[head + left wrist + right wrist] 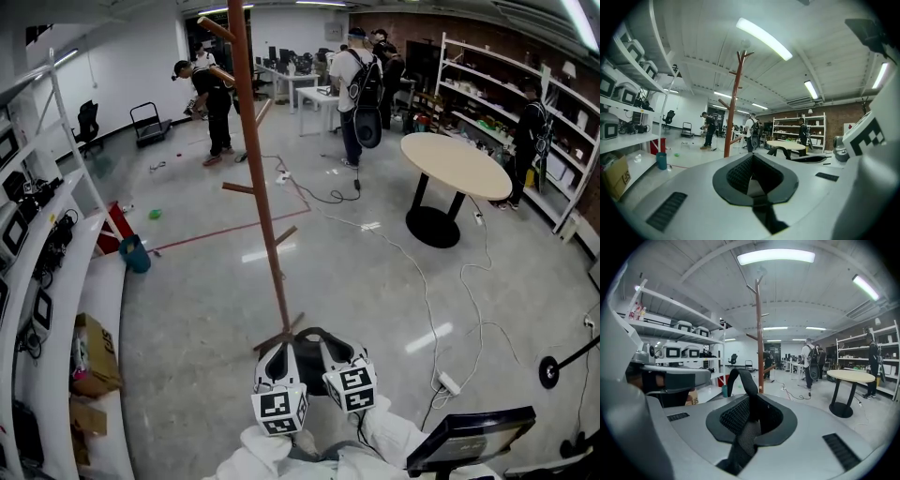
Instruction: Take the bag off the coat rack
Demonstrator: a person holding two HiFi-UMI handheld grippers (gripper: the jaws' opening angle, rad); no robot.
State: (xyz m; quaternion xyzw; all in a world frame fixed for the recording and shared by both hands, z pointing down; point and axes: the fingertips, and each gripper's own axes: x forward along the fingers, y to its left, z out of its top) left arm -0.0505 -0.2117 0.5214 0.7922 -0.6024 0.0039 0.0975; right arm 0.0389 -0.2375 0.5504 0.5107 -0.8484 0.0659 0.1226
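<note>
Right gripper (751,422) and left gripper (752,180) (side by side, low) pinch strap (743,380).

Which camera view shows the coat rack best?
The left gripper view: the coat rack shows from forked top almost to the floor. The head view cuts off its top; the right gripper view hides its foot behind the right tool.

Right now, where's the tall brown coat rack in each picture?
Head view: the coat rack slants from the top, left of centre, down to the bottom middle.
Left gripper view: the coat rack stands left of centre, reaching toward the ceiling.
Right gripper view: the coat rack stands dead centre, just right of the black bag strap.
Shared landmark: the round table, always to its right.
</note>
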